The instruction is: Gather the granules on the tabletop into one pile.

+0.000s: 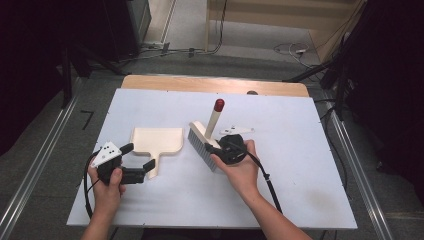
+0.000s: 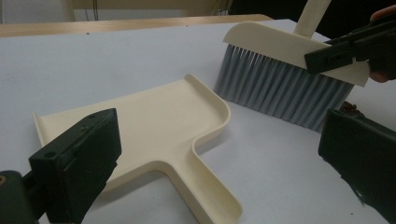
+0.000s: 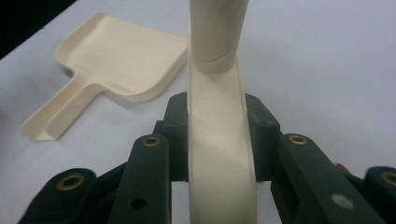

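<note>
A cream dustpan (image 1: 156, 139) lies flat on the white tabletop, its handle pointing toward me. To its right, a cream brush (image 1: 202, 144) with grey bristles stands with its bristles down, its red-tipped handle (image 1: 219, 105) rising away. My right gripper (image 1: 216, 148) is shut on the brush's cream back (image 3: 217, 154), with a black jaw pressed against each side of my right gripper (image 3: 217, 109). My left gripper (image 1: 138, 156) is open just left of the dustpan's handle (image 2: 205, 186), touching nothing. From the left gripper (image 2: 218, 133) I see the dustpan (image 2: 154, 121) and the bristles (image 2: 280, 93) beyond.
The white board (image 1: 300, 190) lies on a wooden table whose far edge (image 1: 215, 84) shows. Metal rails (image 1: 35, 170) run along both sides. Cables lie on the floor behind. A small dark speck (image 2: 349, 108) sits by the bristles' end.
</note>
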The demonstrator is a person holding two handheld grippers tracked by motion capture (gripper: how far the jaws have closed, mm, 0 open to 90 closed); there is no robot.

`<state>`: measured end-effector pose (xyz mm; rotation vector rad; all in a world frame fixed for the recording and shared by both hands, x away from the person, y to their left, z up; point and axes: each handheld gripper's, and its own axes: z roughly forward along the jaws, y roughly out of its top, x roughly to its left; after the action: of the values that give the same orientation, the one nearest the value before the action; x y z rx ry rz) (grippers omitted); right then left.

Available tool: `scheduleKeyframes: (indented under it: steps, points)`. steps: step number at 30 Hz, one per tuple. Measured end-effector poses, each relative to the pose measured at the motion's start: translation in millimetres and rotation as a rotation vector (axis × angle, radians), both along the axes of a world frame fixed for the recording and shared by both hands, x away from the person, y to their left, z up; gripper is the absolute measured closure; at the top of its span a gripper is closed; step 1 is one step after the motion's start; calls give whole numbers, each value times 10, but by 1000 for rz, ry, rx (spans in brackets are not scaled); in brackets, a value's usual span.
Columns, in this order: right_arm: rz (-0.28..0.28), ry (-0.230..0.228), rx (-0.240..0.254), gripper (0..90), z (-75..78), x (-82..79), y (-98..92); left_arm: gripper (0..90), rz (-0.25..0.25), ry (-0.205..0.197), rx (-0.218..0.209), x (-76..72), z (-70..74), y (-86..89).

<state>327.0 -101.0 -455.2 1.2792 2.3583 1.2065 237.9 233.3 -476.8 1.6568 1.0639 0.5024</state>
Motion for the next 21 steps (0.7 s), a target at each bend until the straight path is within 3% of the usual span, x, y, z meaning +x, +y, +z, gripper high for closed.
scheduleKeyframes:
  steps: [4, 10, 21]
  points:
    - [-46, 16, -8, 657, -24, 14, -168, 0, -3, 2, 5, 6, 0, -15]
    - [-106, 14, -25, 657, -16, -86, -373, 0, -5, 5, 9, 4, -3, -34]
    - [-145, -1, -43, 657, 35, -233, -625, 0, -5, 5, 9, 6, -4, -36]
